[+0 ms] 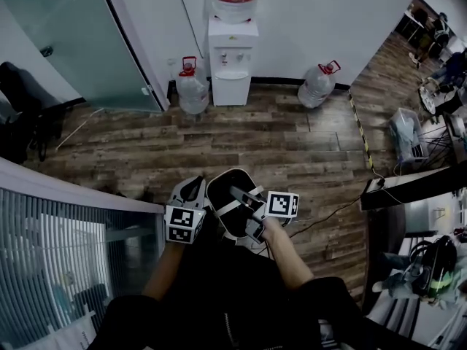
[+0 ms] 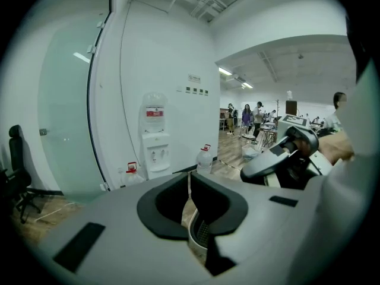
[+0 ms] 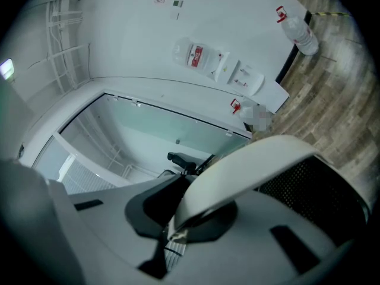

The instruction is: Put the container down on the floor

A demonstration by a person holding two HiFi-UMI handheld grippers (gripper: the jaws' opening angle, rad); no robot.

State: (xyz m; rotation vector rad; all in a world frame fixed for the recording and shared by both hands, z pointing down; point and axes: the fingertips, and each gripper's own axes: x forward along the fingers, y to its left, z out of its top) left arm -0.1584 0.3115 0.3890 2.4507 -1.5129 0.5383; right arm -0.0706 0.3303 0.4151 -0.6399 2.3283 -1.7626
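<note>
A dark mesh container with a white rim (image 1: 228, 204) hangs over the wood floor in front of the person, held between both grippers. My left gripper (image 1: 191, 194) is at its left side, shut on the rim. In the left gripper view the pads (image 2: 172, 203) pinch a thin white edge, with the container's mesh wall (image 2: 200, 233) just below. My right gripper (image 1: 252, 204) reaches in from the right, shut on the rim. The right gripper view shows the container's white rim (image 3: 249, 171) running out from between the jaws, with black mesh (image 3: 309, 189) beside it.
A water dispenser (image 1: 233, 57) stands at the far wall with a water bottle (image 1: 193, 86) on its left and another (image 1: 319, 84) on its right. A glass partition (image 1: 73, 35) is at left, a white ledge (image 1: 73, 188) close by. A cable (image 1: 336, 210) crosses the floor at right.
</note>
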